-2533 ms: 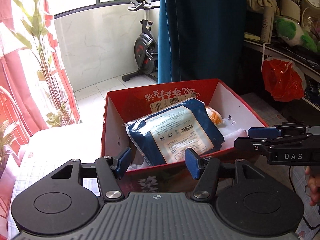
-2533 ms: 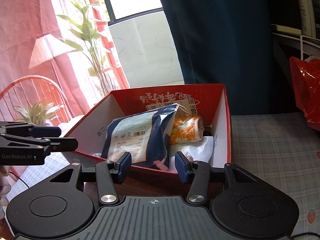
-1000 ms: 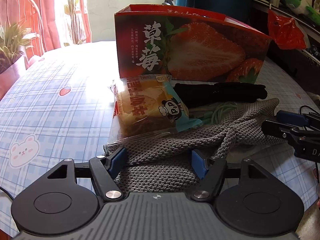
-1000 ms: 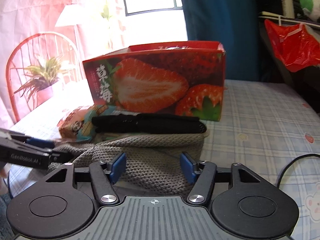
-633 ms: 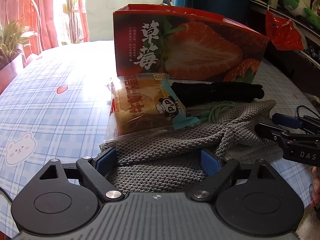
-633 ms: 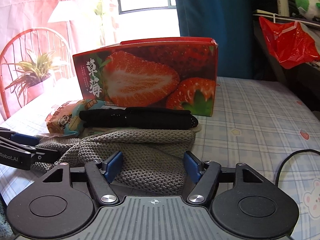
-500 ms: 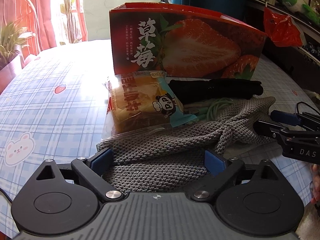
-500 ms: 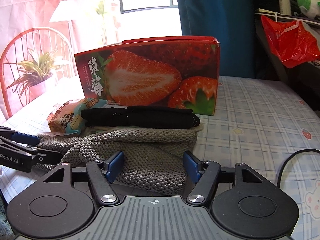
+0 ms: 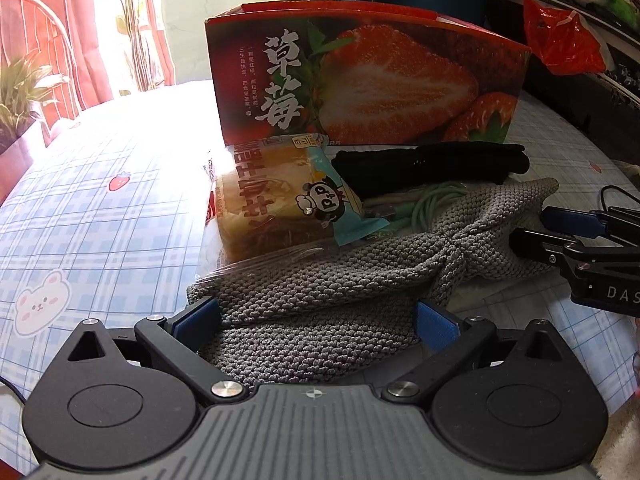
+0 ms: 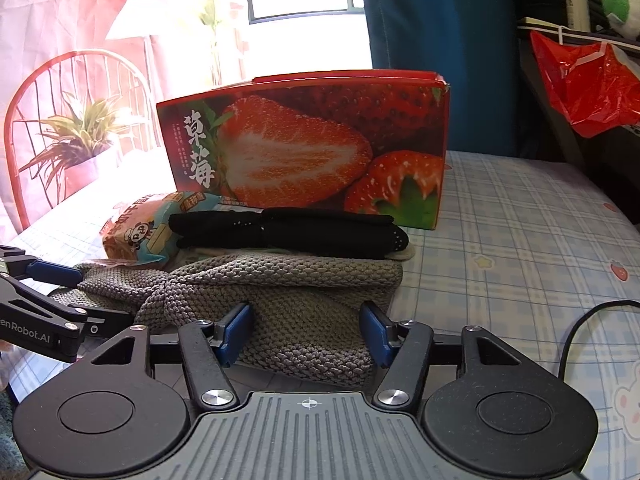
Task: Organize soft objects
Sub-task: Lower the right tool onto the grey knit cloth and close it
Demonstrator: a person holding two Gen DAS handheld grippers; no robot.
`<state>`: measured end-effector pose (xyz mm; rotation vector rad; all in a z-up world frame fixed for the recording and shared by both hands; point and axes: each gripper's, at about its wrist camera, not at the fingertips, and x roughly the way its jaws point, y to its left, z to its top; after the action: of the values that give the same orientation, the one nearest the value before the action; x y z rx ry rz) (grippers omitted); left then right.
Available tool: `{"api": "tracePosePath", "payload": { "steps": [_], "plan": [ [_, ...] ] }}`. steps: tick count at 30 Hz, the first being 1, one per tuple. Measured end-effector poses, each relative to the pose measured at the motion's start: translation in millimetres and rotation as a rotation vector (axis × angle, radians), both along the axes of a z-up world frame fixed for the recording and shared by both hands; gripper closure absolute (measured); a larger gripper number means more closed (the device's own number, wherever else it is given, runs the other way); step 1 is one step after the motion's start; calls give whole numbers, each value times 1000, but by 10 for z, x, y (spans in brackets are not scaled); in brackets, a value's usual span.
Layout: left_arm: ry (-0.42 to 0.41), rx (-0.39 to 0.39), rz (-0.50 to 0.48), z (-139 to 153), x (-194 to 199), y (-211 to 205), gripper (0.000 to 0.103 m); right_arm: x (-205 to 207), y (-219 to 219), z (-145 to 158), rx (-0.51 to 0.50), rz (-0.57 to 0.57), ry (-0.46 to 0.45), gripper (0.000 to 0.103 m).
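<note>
My left gripper (image 9: 316, 318) is standing spread wide around the near edge of the knobbly grey knitted cloth (image 9: 320, 280), pads clear. My right gripper (image 10: 306, 332) has just been closing, its pads flanking the cloth's bunched right end; I cannot tell whether they press it. Beyond are lying a glossy bread packet (image 9: 276, 196), a black fabric roll (image 9: 432, 164) and the strawberry box (image 9: 360, 76).

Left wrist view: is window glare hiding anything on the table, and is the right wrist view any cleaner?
Left wrist view: glare washes out the tablecloth left of the strawberry box; the bread packet stays readable. Right wrist view: blown-out window, pale haze at left, grey knit cloth sharp.
</note>
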<state>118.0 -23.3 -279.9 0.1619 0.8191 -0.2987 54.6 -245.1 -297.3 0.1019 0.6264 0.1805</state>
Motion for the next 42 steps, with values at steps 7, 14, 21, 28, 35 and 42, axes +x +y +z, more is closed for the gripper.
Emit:
{"api": "tracePosePath", "payload": {
  "steps": [7, 14, 21, 28, 35, 42],
  "plan": [
    [-2, 7, -7, 0, -16, -10, 0, -4, 17, 7, 4, 23, 3, 60],
    [1, -69, 18, 80, -18, 151, 18, -41, 75, 48, -25, 47, -12, 78],
    [-9, -129, 76, 132, -12, 302, 57, -58, 100, 78, -18, 70, -19, 91],
    [-16, -139, 77, 142, -14, 315, 63, -58, 86, 81, -4, 67, -18, 91],
    [-17, -143, 71, 138, -30, 316, 63, -74, 76, 83, 25, 68, -19, 90],
    [-14, -160, 77, 138, -40, 349, 66, -88, 31, 96, 53, 48, -38, 86]
  ]
}}
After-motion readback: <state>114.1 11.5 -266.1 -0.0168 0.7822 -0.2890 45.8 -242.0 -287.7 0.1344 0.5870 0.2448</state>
